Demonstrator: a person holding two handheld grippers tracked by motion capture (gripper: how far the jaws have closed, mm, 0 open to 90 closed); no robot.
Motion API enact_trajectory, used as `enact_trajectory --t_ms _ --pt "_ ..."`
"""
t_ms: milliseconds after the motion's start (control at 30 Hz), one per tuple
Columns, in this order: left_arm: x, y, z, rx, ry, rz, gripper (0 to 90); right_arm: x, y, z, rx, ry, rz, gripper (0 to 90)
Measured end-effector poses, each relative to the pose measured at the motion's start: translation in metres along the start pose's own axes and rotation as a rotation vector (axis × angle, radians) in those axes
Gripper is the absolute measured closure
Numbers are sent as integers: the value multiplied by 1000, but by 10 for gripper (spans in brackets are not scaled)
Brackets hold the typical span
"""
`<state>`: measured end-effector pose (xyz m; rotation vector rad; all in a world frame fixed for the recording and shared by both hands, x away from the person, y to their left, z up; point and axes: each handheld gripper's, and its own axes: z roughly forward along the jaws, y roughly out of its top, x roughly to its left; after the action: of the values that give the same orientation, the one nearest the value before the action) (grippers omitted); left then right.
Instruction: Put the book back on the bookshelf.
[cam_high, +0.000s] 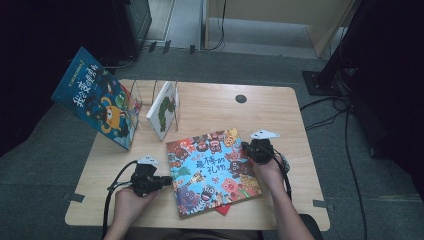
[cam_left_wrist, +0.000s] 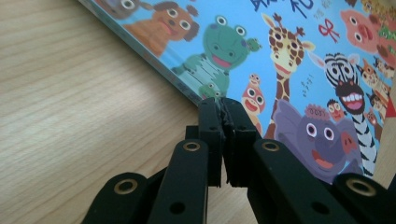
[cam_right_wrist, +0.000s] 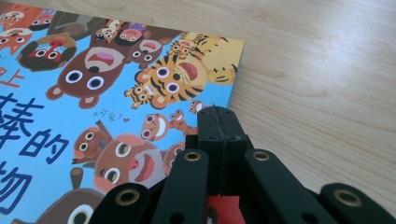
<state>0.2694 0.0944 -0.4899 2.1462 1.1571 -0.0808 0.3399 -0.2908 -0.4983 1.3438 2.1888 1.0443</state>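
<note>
On the wooden surface (cam_high: 210, 107), near its front edge, I see the picture book (cam_high: 212, 170) lying flat with its blue animal cover up, between my two hands. The left hand-held gripper (cam_high: 167, 181) is at the book's left edge and the right hand-held gripper (cam_high: 246, 148) is at its right edge, near the far corner.

The high view gives me things that the gripper views do not give: a wire book rack (cam_high: 150, 100) at the back left of the surface, with a white book (cam_high: 163, 109) standing in it, its cover showing a green caterpillar shape. A big blue book (cam_high: 97, 97) leans on the left side of this rack and carries yellow Chinese writing that I cannot read well. A red corner (cam_high: 223, 209) comes out from under the picture book at the front.

The left gripper view shows the jaws closed together, with the tips at the edge of the cover beside a frog and a giraffe; I cannot tell if they pinch the cover. The right gripper view shows the jaws also pressed together, tips over the cover edge below a tiger, with nothing visible between them. There I read big dark blue characters, "棒的".
</note>
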Motion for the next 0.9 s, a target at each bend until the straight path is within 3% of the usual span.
enact_trajectory --t_ms 400,600,867,900 --pt "-4 -1 2 -10 9 -1 900 3 -1 -1 7 26 -2 900" --pt "-11 -1 10 -19 -38 2 900 1 0 3 -19 1 -7 900" --pt "-21 2 19 -30 -61 10 900 -6 1 6 -39 -19 -8 900" --pt "-20 4 19 -26 -55 7 865 -6 1 6 -40 -20 -10 900"
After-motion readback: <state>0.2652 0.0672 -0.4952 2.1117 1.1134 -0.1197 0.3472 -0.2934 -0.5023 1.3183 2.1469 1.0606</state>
